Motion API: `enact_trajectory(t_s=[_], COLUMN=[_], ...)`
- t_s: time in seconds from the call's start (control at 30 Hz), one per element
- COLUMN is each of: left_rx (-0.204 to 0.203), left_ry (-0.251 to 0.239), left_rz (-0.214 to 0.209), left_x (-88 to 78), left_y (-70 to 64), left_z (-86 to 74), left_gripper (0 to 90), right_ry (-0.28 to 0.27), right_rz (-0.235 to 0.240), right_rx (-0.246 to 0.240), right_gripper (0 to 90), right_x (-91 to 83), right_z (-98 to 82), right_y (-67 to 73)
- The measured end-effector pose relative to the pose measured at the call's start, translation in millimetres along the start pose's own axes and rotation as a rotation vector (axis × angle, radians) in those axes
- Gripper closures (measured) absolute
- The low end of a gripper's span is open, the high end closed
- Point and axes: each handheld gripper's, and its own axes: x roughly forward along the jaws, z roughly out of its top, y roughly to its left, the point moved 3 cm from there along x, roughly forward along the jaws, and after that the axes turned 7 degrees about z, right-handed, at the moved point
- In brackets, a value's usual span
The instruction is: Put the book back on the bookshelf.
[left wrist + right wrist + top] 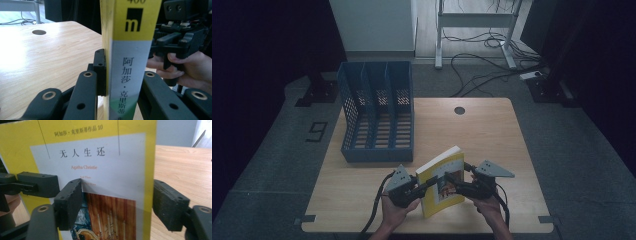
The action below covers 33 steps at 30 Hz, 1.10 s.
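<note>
A yellow paperback book (442, 182) stands upright near the table's front edge, held between my two grippers. My left gripper (432, 184) is shut on it from the left; in the left gripper view its jaws clamp the book (130, 50) across the spine, with the left gripper (123, 72) pressed against both covers. My right gripper (452, 184) reaches in from the right. In the right gripper view the book (105, 165) sits between the jaws of the right gripper (120, 203), which is open: the left pad lies by the front cover and a gap separates the right pad from the book.
A blue three-slot file rack (377, 112) stands at the table's back left. The wooden table (492, 135) has a round cable hole (459, 110) near its far edge. Beyond it are a desk frame and floor cables (482, 60).
</note>
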Motion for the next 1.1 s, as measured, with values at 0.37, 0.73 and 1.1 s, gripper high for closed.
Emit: enact_trajectory(t_s=[0.37, 0.73, 1.1], left_rx=[0.039, 0.061, 0.046], left_ry=[-0.035, -0.043, -0.035], left_rz=[0.022, 0.025, 0.043], left_x=[-5.6, -4.8, -3.7], left_y=[-1.2, 1.1, -0.2], left_z=[9.0, 2.3, 4.0], left_gripper=[75.6, 74.9, 74.5], right_ry=[-0.005, -0.033, -0.049], right_rz=[-0.027, -0.016, -0.003], right_rx=[-0.051, -0.068, -0.077], right_gripper=[25.0, 25.8, 27.9], right_x=[5.6, 8.1, 6.9], right_z=[9.3, 7.1, 3.4], right_y=[9.1, 6.7, 8.7])
